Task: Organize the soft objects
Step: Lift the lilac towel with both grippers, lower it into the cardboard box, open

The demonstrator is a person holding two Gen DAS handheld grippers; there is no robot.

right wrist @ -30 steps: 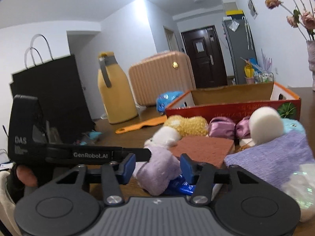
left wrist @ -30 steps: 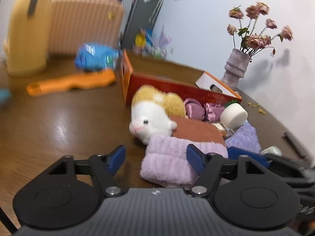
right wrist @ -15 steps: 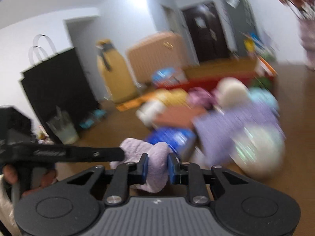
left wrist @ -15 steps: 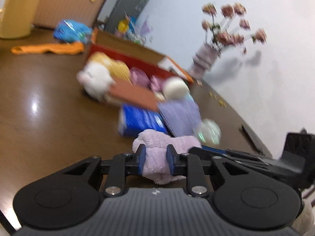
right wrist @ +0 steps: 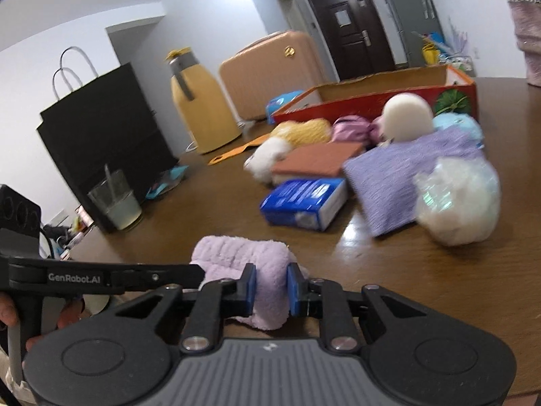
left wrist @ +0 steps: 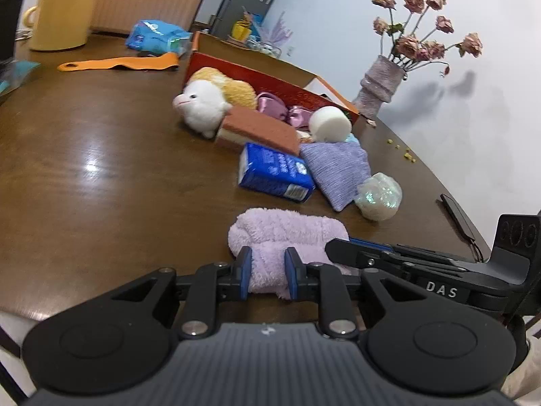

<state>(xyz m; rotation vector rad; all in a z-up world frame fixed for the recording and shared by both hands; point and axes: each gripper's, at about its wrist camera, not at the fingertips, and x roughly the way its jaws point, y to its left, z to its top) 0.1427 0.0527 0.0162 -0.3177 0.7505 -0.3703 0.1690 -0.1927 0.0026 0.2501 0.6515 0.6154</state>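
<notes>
Gripping lilac towel (left wrist: 287, 233) (glass (right wrist: 116, 203) right-view only).

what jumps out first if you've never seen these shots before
Most striking is the fluffy lilac towel at the near table edge, pinched from both sides by the left gripper and the right gripper. Behind it lies a jumble of soft things in front of a red box: a white and yellow plush toy, a blue tissue pack and a purple cloth. A vase of dried roses stands by the wall.
</notes>
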